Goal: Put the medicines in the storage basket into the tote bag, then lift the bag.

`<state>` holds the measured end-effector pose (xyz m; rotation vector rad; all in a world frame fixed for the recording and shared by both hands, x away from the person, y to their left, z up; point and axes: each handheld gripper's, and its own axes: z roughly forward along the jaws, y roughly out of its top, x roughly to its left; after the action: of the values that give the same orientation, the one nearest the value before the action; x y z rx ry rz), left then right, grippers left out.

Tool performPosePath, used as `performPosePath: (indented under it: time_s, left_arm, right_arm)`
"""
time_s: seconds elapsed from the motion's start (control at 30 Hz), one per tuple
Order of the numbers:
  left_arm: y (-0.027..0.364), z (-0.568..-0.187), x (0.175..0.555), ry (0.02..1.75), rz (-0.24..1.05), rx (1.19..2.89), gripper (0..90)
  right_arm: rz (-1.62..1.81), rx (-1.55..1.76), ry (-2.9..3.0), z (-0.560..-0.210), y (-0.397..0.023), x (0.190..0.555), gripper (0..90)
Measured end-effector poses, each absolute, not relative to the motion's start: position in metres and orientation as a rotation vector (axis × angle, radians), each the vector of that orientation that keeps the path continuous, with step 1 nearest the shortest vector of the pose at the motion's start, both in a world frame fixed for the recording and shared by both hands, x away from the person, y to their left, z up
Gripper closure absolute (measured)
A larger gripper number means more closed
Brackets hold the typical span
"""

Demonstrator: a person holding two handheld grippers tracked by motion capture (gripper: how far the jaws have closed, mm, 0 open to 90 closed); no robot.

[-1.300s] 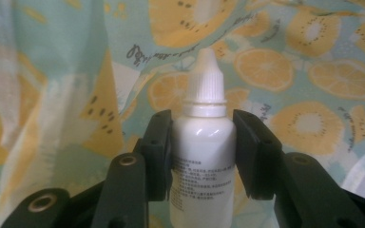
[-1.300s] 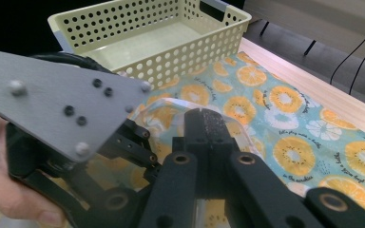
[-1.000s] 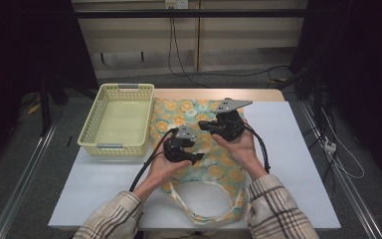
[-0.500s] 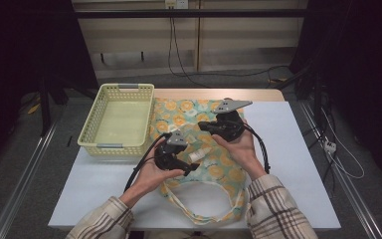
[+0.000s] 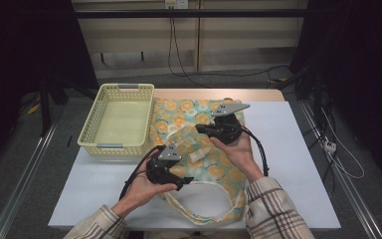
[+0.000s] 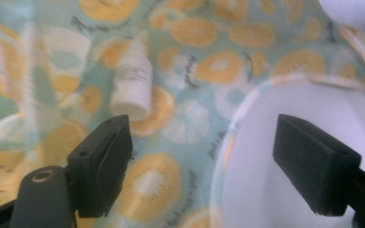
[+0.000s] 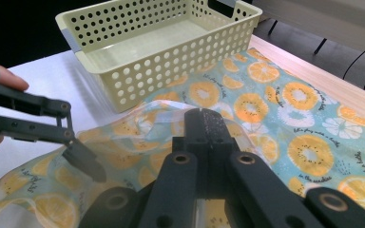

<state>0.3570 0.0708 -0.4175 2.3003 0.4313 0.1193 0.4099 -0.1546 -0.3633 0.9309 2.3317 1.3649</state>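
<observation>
A tote bag (image 5: 179, 117) printed with orange slices lies flat on the white table (image 5: 298, 164). My right gripper (image 5: 201, 130) is shut on a raised fold of the bag's cloth (image 7: 138, 123) near its middle. My left gripper (image 5: 186, 181) hovers over the bag's near edge beside the handle loop (image 5: 199, 214). Its jaws have just been opening and stand open with nothing between them, as the left gripper view (image 6: 209, 166) shows. A small white bottle-like item (image 6: 130, 83) lies on the bag ahead of it. One left finger (image 7: 83, 164) shows in the right gripper view.
A pale yellow perforated basket (image 5: 117, 144) stands empty at the table's left, touching the bag's left edge (image 7: 171, 61). Bare white table lies to the right of the bag and in front of the basket. Cables trail from both grippers.
My left gripper has drawn back toward the person and to the left, off the bag's middle, and its jaws have opened. The right gripper has stayed put.
</observation>
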Motion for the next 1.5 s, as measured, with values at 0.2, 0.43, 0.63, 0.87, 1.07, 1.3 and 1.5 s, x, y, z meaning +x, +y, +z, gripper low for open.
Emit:
performPosePath:
  time_s: [0.2, 0.43, 0.63, 0.87, 1.07, 1.3, 1.5]
  left_arm:
    - [0.06, -0.432, 0.351, 0.354, 0.107, 2.396, 26.2]
    - [0.054, -0.444, 0.355, 0.348, 0.098, 2.464, 26.1]
    - [0.058, -0.452, 0.37, 0.367, 0.002, 2.437, 40.9]
    - [0.057, -0.451, 0.375, 0.389, 0.023, 2.441, 57.9]
    - [0.058, -0.452, 0.379, 0.441, 0.011, 2.42, 75.3]
    - [0.057, -0.451, 0.377, 0.457, -0.017, 2.409, 90.0]
    - [0.059, -0.439, 0.374, 0.464, 0.0, 2.371, 90.0]
  right_arm:
    - [1.352, 0.939, 2.351, -0.371, -0.154, 0.405, 90.0]
    - [1.351, 0.937, 2.355, -0.372, -0.154, 0.404, 90.0]
    - [1.353, 0.94, 2.353, -0.372, -0.154, 0.405, 90.0]
    - [1.347, 0.932, 2.362, -0.375, -0.153, 0.406, 90.0]
    - [1.345, 0.934, 2.362, -0.375, -0.153, 0.406, 90.0]
    - [1.344, 0.942, 2.357, -0.376, -0.155, 0.407, 90.0]
    - [1.347, 0.95, 2.349, -0.374, -0.158, 0.409, 90.0]
